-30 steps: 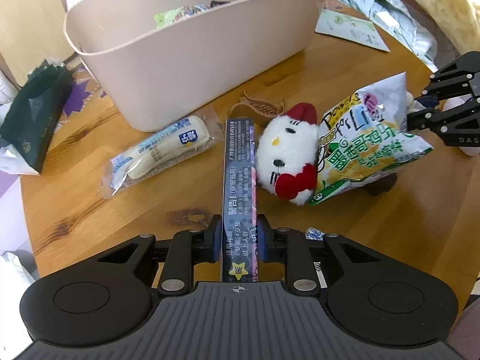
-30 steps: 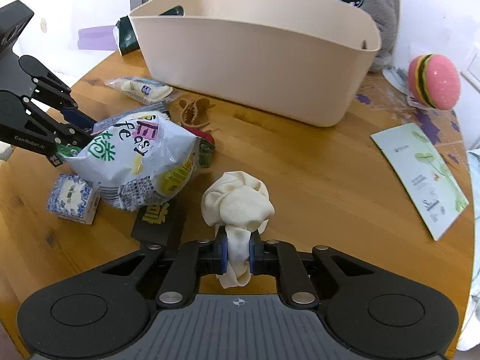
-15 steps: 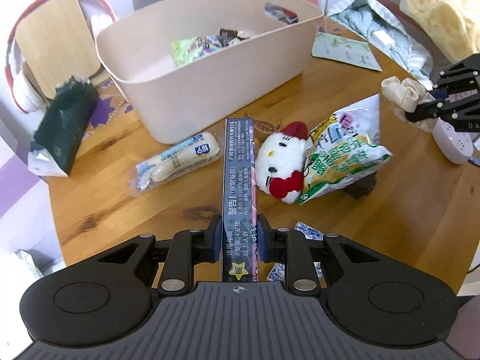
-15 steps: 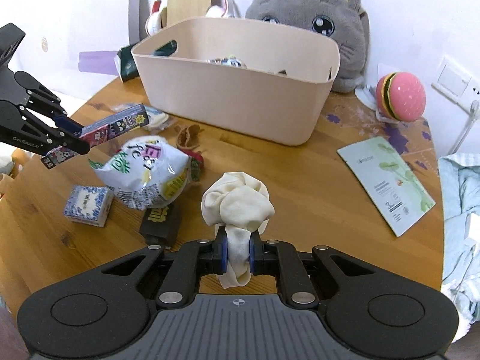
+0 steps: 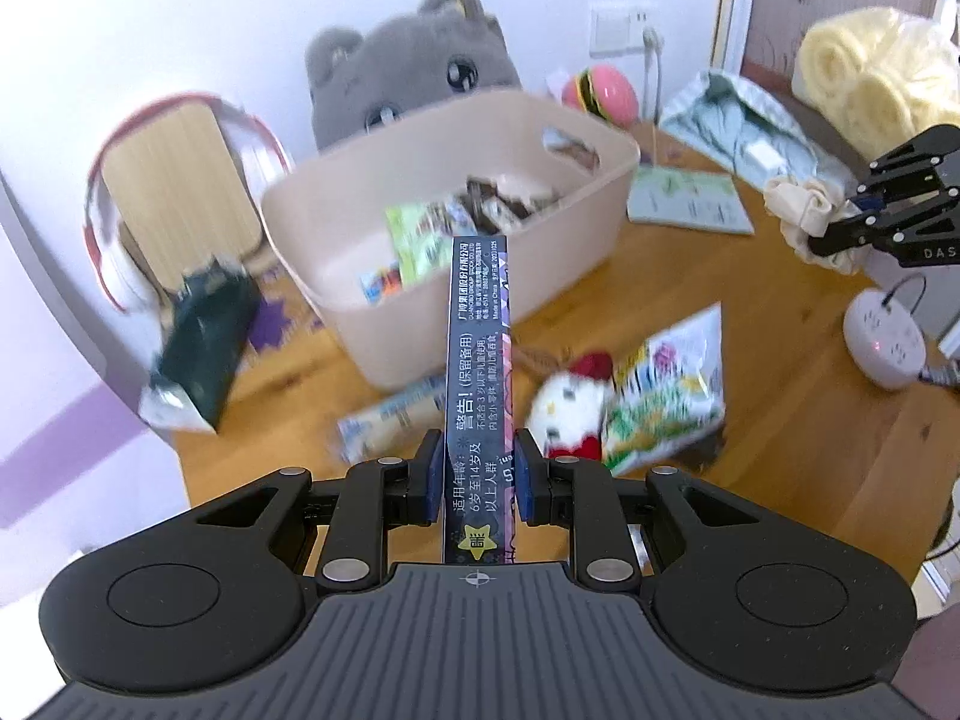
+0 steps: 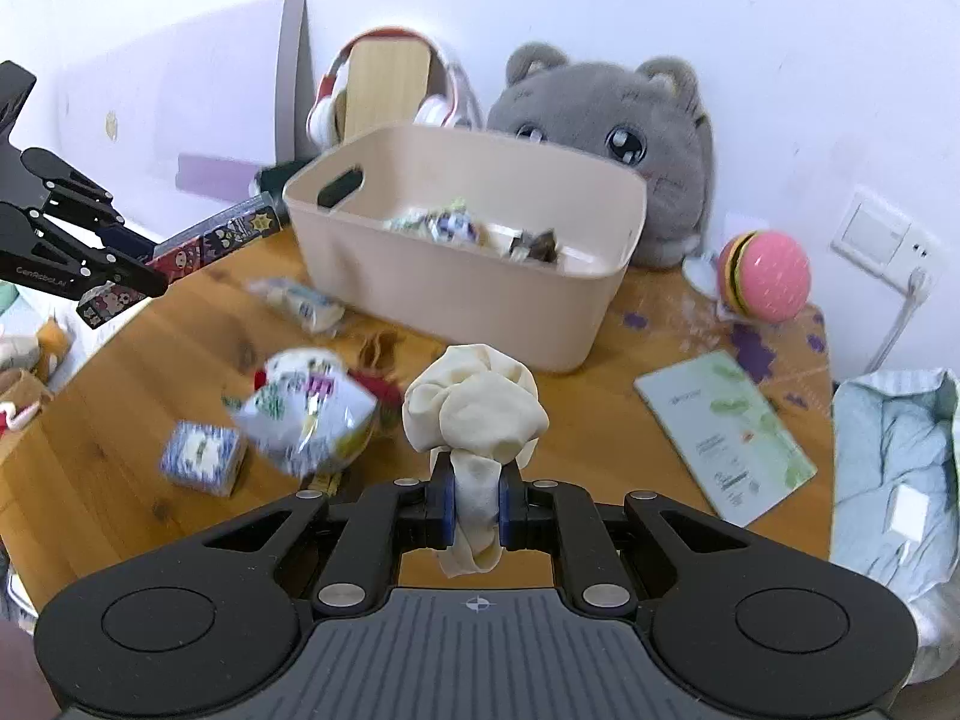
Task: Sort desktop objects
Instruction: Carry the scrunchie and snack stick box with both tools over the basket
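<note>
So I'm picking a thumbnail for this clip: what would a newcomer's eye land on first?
Probably the big grey plush cat against the wall, looming behind the beige bin half filled with packets. Next, the two held things: the left gripper shut on a long dark box pointing at the bin, and the right gripper shut on a cream cloth bundle above the cluttered wooden table.

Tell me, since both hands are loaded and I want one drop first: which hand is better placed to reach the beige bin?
Left, probably. Its long dark printed box already overlaps the beige plastic bin rim; the right's cream cloth bundle hangs short of it.
</note>
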The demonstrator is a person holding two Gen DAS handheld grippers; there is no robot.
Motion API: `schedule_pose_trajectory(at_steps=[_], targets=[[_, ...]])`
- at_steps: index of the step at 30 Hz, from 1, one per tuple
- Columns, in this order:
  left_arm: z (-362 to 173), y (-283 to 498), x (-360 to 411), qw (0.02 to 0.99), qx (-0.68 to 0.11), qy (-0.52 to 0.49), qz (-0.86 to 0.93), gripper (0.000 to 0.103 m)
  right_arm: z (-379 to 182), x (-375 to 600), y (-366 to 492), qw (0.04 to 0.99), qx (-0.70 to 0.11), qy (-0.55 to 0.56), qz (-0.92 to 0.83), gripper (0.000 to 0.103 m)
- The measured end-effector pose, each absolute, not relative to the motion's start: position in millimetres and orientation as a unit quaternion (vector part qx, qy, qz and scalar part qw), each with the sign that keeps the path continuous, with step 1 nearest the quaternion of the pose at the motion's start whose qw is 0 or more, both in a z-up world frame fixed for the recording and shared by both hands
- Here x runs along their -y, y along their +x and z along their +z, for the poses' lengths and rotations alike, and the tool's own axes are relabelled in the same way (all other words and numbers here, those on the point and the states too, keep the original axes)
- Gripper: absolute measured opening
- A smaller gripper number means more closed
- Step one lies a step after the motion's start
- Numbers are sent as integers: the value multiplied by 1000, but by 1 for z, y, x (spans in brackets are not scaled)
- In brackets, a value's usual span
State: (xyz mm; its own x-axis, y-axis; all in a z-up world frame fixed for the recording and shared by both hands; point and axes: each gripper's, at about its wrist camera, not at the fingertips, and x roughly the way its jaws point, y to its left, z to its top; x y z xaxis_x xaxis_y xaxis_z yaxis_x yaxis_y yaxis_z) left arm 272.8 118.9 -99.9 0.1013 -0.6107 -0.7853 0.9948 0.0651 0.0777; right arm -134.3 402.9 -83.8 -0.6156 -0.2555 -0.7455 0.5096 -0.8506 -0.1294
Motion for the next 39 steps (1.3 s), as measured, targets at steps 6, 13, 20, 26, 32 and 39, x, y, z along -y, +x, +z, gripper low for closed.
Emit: schedule_pose_trajectory(at_steps=[6,13,20,26,32,39], targets=[[-74,278,-104,674,-264,315,-614,24,-62,-405,-144,215,-163,354,-895,13],[-51,288,-75,676,-226,321,-624,24,-40,-400,-166,212,-175,329,-903,13],[-45,303,-42,680,-219,307,-628,24,-24,-385,-197,210,-190,306,-909,13],[-55,311,-15,687,-239,291,-622,24,-15,-366,-229,209,-205,291,-911,13],[-78,315,10,690,-256,296,-609,24,-20,-349,-262,201,-201,292,-913,13],[-104,324,37,699,-273,297,-591,24,-44,-333,-298,182,-187,312,-914,13]])
